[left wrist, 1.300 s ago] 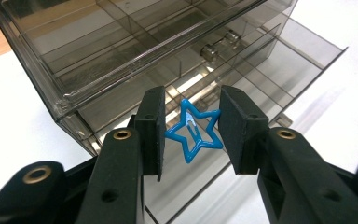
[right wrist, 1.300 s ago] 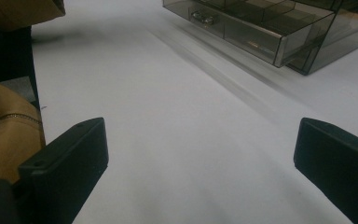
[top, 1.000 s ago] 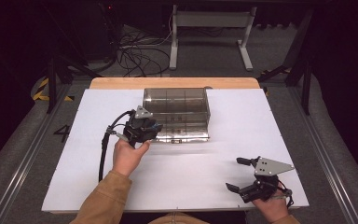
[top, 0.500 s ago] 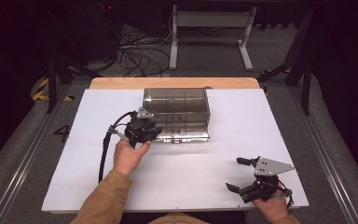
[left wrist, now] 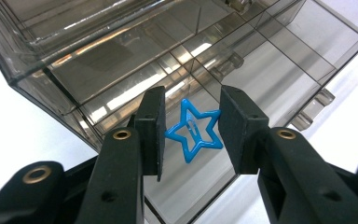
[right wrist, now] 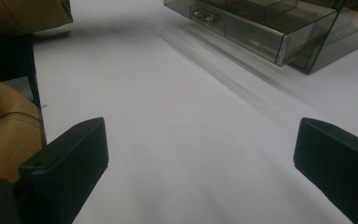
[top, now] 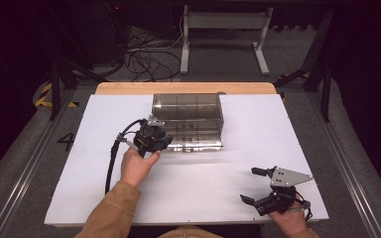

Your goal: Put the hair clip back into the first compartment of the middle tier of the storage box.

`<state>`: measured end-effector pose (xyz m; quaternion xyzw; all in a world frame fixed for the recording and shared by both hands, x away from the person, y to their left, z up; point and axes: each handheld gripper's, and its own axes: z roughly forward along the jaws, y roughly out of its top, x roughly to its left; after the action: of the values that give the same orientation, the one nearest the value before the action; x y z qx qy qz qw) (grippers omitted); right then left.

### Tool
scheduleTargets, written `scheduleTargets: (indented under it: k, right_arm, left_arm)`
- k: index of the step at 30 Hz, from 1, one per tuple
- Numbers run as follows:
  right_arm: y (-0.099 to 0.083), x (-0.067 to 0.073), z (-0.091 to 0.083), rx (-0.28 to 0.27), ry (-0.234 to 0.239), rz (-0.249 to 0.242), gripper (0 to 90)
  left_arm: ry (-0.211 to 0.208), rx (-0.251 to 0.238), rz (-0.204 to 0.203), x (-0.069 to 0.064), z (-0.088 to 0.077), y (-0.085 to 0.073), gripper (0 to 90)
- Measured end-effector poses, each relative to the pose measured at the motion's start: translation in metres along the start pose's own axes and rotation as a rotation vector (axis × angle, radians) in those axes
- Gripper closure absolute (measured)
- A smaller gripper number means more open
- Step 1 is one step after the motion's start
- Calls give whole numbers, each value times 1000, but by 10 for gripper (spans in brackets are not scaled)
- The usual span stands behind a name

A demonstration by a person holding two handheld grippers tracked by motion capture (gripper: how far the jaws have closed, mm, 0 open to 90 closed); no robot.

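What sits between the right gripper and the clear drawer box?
Nothing: bare white table between the right gripper and the clear drawer box. The high view shows it; the right gripper view shows the same bare stretch.

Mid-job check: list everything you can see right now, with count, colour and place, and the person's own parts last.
star clip: 1, blue, between the left gripper's jaws, over an open compartment of the organizer box
organizer box: 1, smoky clear plastic, divided into compartments, far centre of the table
table: 1, white top with a wooden far edge
desk frame: 1, grey, on the floor beyond the table
cables: several, black, on the floor beyond the table
left gripper: 1, black, shut on the star clip, at the box's near left corner
right gripper: 1, black, jaws open, holding nothing, near right of the table
sleeves: tan, at the near edge
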<state>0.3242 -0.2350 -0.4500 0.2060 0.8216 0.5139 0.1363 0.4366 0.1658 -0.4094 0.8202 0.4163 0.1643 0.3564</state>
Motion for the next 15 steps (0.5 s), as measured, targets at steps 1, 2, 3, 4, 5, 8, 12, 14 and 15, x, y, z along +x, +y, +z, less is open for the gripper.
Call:
scheduleTargets:
  k: [1, 2, 3, 4, 5, 8, 12, 14, 15]
  right_arm:
    - [0, 0, 0, 0, 0, 1, 36]
    - [0, 0, 0, 0, 1, 2, 36]
    - [0, 0, 0, 0, 0, 1, 36]
    - [0, 0, 0, 0, 0, 1, 36]
    - [0, 0, 0, 0, 0, 1, 37]
    - [0, 0, 0, 1, 1, 2, 36]
    - [0, 0, 0, 1, 0, 0, 37]
    - [0, 0, 0, 0, 1, 1, 36]
    - [0, 0, 0, 0, 1, 1, 37]
  left_arm:
    - [3, 4, 0, 0, 0, 0, 626]
    - [8, 9, 2, 1, 1, 0, 626]
    - [5, 12, -2, 0, 1, 0, 626]
    - [3, 12, -3, 0, 2, -1, 626]
    - [1, 18, 0, 0, 2, -1, 626]
    - [5, 22, 4, 0, 3, -1, 626]
    - [13, 26, 12, 0, 3, -1, 625]
    - [12, 24, 10, 0, 3, -1, 624]
    - [10, 23, 5, -1, 2, -1, 622]
